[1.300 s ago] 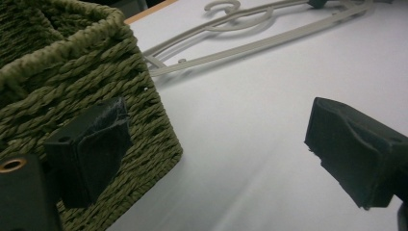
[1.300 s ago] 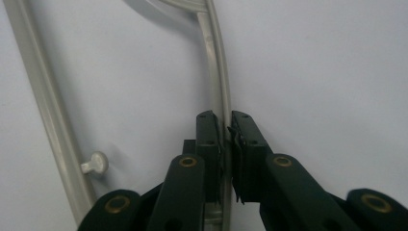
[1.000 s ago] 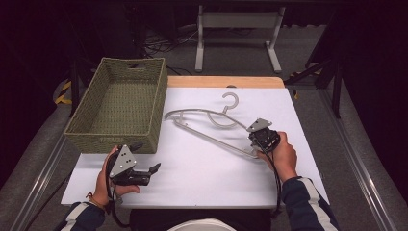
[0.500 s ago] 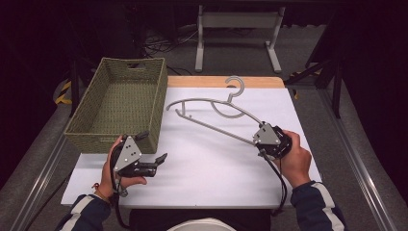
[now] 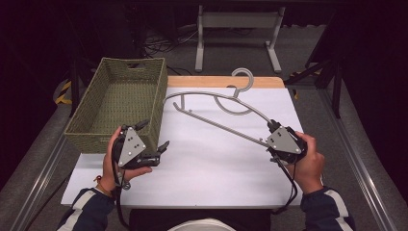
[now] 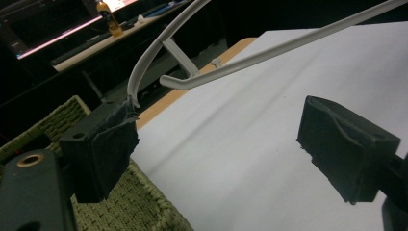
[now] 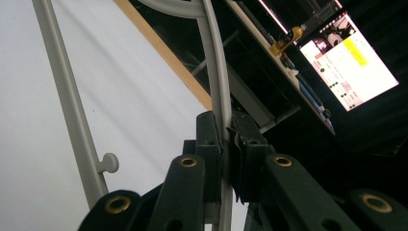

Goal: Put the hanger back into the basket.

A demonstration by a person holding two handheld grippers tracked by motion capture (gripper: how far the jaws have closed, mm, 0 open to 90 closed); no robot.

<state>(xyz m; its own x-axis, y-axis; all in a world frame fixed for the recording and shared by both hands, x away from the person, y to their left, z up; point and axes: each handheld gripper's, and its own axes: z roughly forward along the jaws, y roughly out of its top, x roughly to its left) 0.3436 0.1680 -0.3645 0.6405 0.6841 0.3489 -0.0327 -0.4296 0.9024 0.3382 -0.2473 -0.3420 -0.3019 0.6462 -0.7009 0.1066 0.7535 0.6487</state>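
The right gripper [image 5: 275,126] pinches one end of the pale grey plastic clothes hanger [image 5: 219,108], jaws pressed tight on its curved arm, the rest reaching up and away beyond them. The left gripper [image 5: 153,135] has jaws spread, just been closing slightly, nothing between them, the woven olive-green basket [image 5: 91,137] just beside.
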